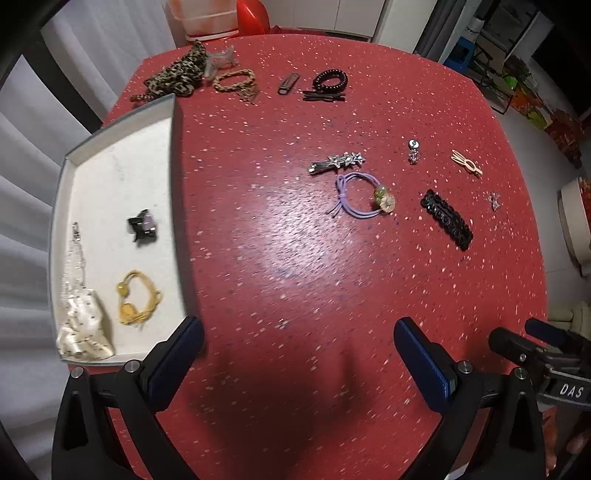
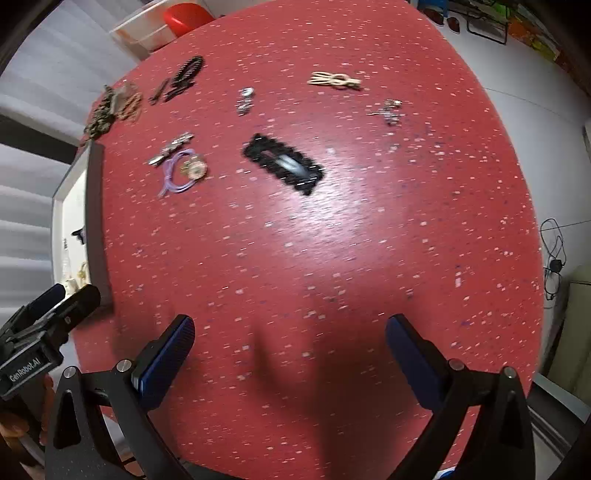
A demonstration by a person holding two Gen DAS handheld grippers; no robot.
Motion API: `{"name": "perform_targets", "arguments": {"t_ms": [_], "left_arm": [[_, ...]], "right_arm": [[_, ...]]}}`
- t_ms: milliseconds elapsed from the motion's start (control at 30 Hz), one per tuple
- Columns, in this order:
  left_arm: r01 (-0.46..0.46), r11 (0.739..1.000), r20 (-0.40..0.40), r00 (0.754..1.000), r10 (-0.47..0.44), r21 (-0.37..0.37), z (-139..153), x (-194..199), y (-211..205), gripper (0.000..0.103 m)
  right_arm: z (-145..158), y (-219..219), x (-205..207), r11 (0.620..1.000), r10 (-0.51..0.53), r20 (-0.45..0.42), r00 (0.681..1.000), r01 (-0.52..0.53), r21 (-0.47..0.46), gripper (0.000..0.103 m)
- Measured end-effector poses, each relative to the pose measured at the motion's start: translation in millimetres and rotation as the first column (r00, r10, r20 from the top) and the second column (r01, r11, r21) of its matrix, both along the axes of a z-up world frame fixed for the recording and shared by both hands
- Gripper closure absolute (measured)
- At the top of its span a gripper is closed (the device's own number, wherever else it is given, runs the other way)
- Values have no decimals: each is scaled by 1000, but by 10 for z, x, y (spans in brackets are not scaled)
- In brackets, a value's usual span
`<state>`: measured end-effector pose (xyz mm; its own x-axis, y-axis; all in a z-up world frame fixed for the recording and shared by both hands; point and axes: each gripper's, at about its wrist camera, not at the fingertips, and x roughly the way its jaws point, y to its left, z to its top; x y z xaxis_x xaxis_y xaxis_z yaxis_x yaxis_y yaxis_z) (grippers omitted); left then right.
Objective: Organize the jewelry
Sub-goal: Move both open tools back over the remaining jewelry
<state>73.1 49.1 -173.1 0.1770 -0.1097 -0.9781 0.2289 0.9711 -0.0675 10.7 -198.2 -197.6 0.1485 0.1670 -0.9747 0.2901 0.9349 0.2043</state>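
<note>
Jewelry lies scattered on the red tabletop (image 1: pixel 258 240) in the left wrist view, a purple hair tie (image 1: pixel 360 195) mid-table, some pieces in the white tray (image 1: pixel 110 177); left gripper (image 1: pixel 299 354) jaws wide, empty. Right wrist view: a black hair clip (image 2: pixel 282 162) lies ahead of the right gripper (image 2: pixel 290 350), jaws spread, empty.

place: home, prob. living rm | cues: round red speckled table (image 1: pixel 295 258) w/ white curtains (image 1: pixel 22 155) left of it, clear plastic storage tub (image 1: pixel 207 18) behind

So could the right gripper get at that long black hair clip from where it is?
Probably yes. The right gripper is open and empty, and only bare red table lies between it and the black hair clip, which sits apart from the other pieces.
</note>
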Motion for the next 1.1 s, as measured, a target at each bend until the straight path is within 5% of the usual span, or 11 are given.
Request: {"name": "perform_targets", "arguments": {"t_ms": [533, 1100], "left_arm": [[-92, 995, -32, 995, 91, -25, -439, 471, -398, 0], [-124, 992, 72, 990, 123, 19, -702, 887, -788, 0]], "right_arm": [[-138, -154, 514, 978, 169, 43, 985, -162, -128, 0], [-402, 48, 981, 917, 348, 78, 934, -322, -235, 0]]}}
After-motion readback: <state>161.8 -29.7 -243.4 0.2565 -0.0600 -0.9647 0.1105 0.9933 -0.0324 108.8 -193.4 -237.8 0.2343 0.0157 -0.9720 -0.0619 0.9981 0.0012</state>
